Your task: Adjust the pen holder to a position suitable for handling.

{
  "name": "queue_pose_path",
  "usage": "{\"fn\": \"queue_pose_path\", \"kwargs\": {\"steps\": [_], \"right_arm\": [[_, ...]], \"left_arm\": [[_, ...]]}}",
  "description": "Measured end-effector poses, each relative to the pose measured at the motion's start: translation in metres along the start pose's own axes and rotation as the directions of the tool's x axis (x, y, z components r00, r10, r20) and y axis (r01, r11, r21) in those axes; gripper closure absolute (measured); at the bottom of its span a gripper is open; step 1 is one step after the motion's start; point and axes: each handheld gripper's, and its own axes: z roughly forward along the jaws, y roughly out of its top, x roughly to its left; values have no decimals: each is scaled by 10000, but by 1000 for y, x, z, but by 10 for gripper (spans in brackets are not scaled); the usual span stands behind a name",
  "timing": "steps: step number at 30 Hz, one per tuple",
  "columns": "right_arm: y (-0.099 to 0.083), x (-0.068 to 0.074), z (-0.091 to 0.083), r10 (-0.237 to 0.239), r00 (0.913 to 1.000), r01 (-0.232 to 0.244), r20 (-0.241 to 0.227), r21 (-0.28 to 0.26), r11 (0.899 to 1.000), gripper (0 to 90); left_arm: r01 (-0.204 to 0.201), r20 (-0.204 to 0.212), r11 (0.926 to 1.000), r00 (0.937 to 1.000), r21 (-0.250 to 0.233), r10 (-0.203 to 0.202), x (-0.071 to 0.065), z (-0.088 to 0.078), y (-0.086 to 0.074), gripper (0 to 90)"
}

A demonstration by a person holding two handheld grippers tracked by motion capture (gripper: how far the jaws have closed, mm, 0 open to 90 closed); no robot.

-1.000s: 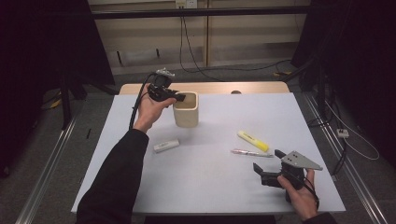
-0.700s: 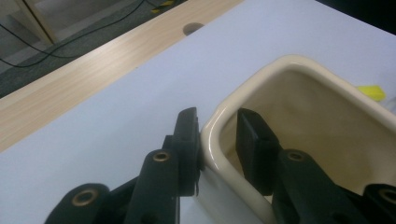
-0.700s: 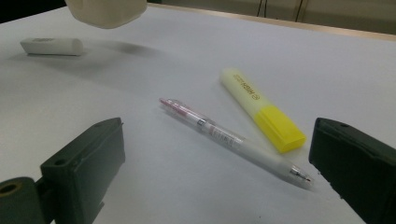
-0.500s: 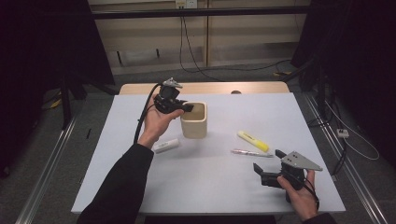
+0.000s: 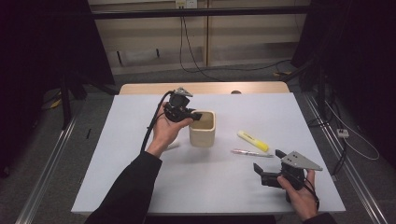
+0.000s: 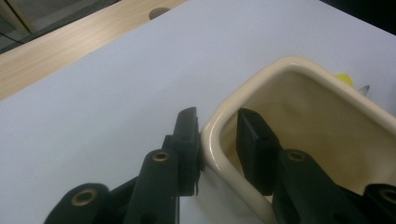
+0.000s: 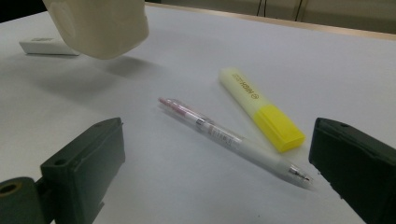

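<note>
Left gripper [image 5: 195, 115] is seen clamped on the rim of the cream cup [image 5: 202, 133]: in the left gripper view one jaw is pressed against the outside of the wall, the other sits inside the cup [image 6: 299, 140], the wall pinched between them. In the right gripper view the cup [image 7: 100, 25] is seen lifted clear of the table [image 5: 116, 154], tilted, with its shadow cast below it.

Compared with a second ago, the cup has been carried with the left hand [image 5: 167, 130] toward the person and toward the right of the high view; earlier it stood farther back, left of table centre. The grip itself is unchanged.

The white eraser [image 5: 173, 145], fully exposed before, is now mostly hidden behind the left hand in the high view; in the right gripper view it [image 7: 46, 46] is seen lying flat beyond the cup.

Right gripper [image 5: 261, 173] is held at the near right edge of the table, in the same place as before, jaws spread wide with nothing between them. Ahead of it the pen [image 5: 252, 153] and the yellow highlighter [image 5: 252, 141] lie close together, undisturbed.
</note>
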Motion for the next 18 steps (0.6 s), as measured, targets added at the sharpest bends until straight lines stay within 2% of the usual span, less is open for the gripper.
{"fn": "queue_pose_path", "kwargs": {"steps": [2,7,12,17,18], "right_arm": [[0,0,0,34,10000,-34,4,-6,10000,33],[0,0,0,25,10000,-25,-1,-2,10000,33],[0,0,0,20,10000,-20,5,9,10000,33],[0,-1,0,25,10000,-25,13,18,10000,33],[0,-1,1,28,10000,-29,9,22,10000,33]], "left_arm": [[121,29,9999,9999,96,-121,-1,5,-2,701],[85,65,9992,9999,386,-88,-7,16,-6,701],[335,113,9985,9994,441,-340,-12,23,-11,699],[422,141,9985,9990,338,-427,-13,22,-16,697],[336,137,9985,9993,440,-342,-12,22,-16,699]]}}
